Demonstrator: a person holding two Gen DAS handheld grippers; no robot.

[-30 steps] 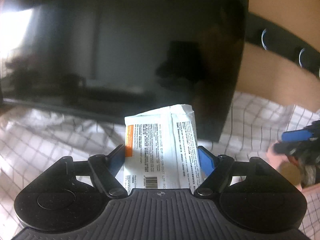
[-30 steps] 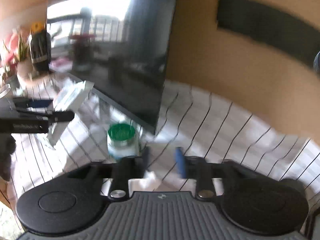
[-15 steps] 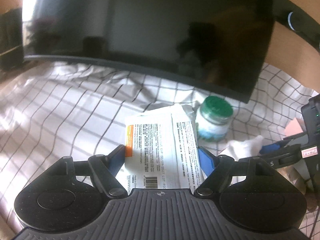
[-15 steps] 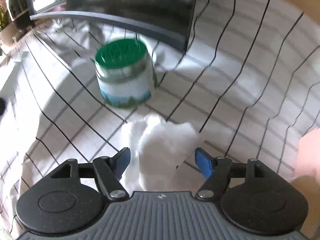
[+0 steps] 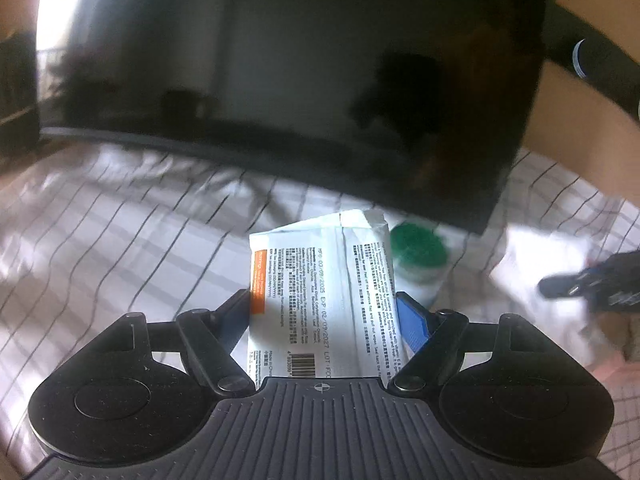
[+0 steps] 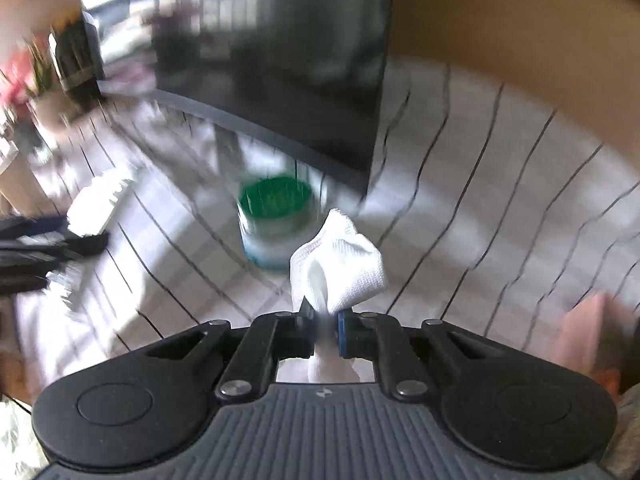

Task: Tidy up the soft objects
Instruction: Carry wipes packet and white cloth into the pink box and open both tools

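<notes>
My left gripper (image 5: 322, 308) is shut on a white wet-wipe pack (image 5: 320, 280) with black print and an orange stripe, held above the checked cloth. My right gripper (image 6: 325, 320) is shut on a small white cloth (image 6: 340, 268), which bunches up above the fingertips and is lifted off the surface. The left gripper with its pack also shows at the left edge of the right wrist view (image 6: 92, 216). The right gripper shows blurred at the right of the left wrist view (image 5: 592, 280).
A green-lidded jar (image 6: 274, 220) stands just beyond the white cloth, also behind the pack (image 5: 418, 264). A large dark monitor (image 5: 280, 80) stands at the back on the checked tablecloth (image 5: 120, 240). A pink object (image 6: 588, 332) lies at right.
My right gripper has closed on the white cloth and lifted it off the table. My left gripper still holds the pack and has tilted slightly upward.
</notes>
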